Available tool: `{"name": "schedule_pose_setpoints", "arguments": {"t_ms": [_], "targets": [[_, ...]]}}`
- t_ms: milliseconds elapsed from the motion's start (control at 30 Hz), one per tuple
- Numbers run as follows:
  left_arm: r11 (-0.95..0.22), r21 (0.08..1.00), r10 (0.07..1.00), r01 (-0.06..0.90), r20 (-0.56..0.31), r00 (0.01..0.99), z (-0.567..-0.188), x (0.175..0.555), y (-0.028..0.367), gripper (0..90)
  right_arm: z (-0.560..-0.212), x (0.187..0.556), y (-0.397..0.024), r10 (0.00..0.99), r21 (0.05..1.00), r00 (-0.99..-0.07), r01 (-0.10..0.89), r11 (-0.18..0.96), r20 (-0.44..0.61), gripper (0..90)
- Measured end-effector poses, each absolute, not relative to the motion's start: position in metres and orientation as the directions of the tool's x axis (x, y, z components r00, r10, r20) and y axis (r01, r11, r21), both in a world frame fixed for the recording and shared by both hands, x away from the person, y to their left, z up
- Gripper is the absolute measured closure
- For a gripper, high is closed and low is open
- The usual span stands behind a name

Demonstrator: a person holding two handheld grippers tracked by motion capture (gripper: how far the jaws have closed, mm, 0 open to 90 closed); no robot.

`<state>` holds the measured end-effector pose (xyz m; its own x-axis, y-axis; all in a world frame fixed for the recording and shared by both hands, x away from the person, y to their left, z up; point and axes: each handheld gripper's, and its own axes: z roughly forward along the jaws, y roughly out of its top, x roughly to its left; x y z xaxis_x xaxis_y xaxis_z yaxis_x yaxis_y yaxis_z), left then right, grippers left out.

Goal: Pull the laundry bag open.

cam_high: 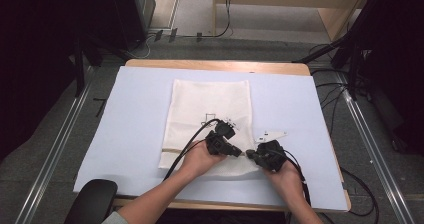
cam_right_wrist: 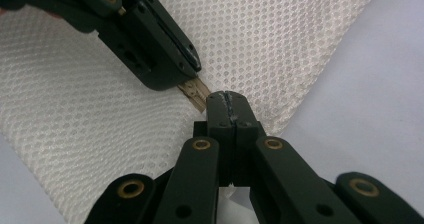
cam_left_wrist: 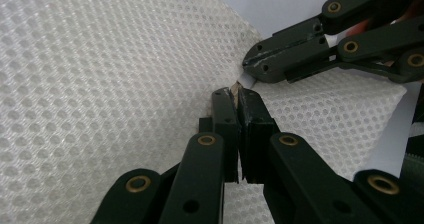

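The white mesh laundry bag (cam_high: 210, 119) lies flat mid-table on the pale blue mat (cam_high: 300, 114), light and floppy I'd judge, with the left gripper (cam_left_wrist: 237, 95) and right gripper (cam_right_wrist: 227, 98) both pinching its tan zipper strip (cam_right_wrist: 195, 91), the firmest hold.

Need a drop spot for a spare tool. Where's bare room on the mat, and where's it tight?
Free: the blue mat left of the white mesh bag, from the bag's edge to the mat's edge; the same on the right, and a strip beyond the bag's far end. Crowded: the bag's near end, where the left gripper and right gripper meet with both hands.
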<state>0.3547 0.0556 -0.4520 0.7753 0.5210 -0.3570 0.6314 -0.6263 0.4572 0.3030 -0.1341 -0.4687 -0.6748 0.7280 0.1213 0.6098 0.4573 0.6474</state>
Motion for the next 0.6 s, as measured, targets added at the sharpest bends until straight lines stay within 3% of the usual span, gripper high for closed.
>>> {"name": "schedule_pose_setpoints", "arguments": {"t_ms": [400,600], "targets": [[-0.637,0.457,0.535,0.620,-0.317,0.783,-0.448,0.352,0.070,89.3,-0.469,0.301,-0.134,0.729,0.654,-0.674,0.604,0.455,0.115,90.0],[-0.597,0.461,0.545,0.656,-0.366,0.754,-0.446,0.356,0.089,89.2,-0.471,0.301,-0.137,0.734,0.659,-0.669,0.604,0.448,0.114,90.0]]}}
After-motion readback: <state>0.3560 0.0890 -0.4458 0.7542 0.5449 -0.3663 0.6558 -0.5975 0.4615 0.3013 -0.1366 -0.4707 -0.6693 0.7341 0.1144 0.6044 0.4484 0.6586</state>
